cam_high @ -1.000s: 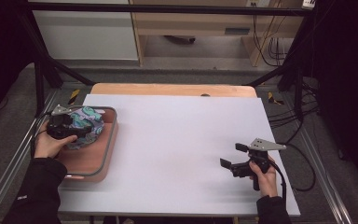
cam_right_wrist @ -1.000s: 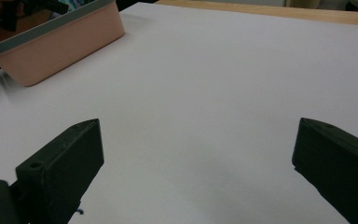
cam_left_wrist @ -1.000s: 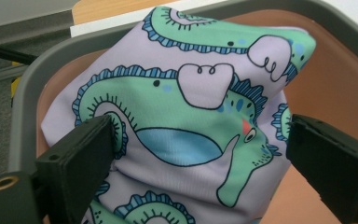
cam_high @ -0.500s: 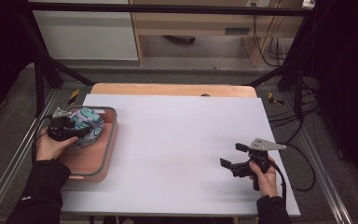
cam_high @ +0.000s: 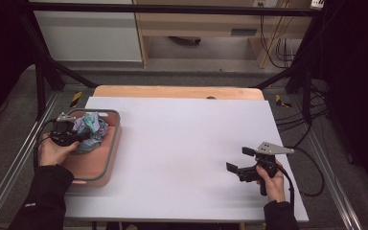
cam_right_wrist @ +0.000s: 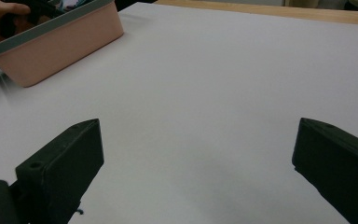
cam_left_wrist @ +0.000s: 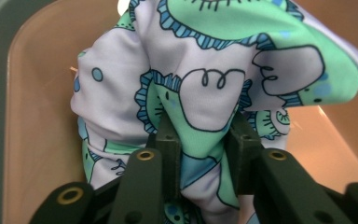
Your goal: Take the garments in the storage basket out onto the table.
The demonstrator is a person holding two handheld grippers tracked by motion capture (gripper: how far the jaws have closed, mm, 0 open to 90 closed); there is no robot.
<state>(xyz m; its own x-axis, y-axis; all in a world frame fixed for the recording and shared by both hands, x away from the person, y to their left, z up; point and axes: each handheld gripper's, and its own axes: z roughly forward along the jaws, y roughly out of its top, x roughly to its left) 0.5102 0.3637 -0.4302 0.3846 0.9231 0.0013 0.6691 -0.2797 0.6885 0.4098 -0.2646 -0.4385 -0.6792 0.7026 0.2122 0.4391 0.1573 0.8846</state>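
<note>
Nearest the person, at the lower right of the white table, the right hand holds the right gripper low over the bare surface, its jaws spread wide and pointing left across the table; in the right gripper view the two black jaws stand far apart with only white tabletop between them, and the grey three-cornered plate sits on top of the gripper with its cable looping off the table's right side

Farther out on the left, a pink basin with a grey rim rests at the table's left edge. The left hand reaches over it with the left gripper, whose jaws are pinched on a crumpled patterned cloth, lilac with green and blue outlined shapes. In the left gripper view a fold of the cloth is squeezed between the two jaws, and the bundle hangs inside the basin, above its pink floor

Beyond the white surface a strip of wooden board runs along the far edge
</note>
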